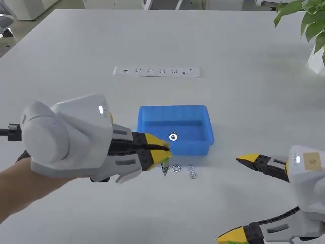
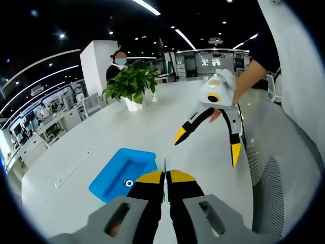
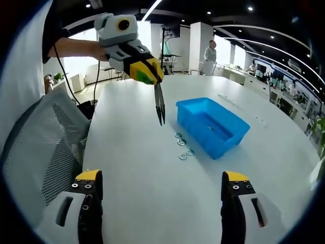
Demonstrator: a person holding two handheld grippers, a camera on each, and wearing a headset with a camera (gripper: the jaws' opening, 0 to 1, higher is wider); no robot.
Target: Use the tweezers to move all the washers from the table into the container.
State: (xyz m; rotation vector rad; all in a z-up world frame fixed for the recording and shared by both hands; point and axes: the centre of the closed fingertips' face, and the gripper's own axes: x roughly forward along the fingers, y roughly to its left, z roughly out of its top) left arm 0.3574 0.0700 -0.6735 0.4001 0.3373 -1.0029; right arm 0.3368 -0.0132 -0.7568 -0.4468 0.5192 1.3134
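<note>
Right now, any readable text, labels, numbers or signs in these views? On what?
No text reads clearly.
The sticker on the right gripper: printed, too blurred to read.
The white power strip: markings too small to read.
The lit signs on the far wall, left gripper view: blurred.
The blue container: no print visible.
</note>
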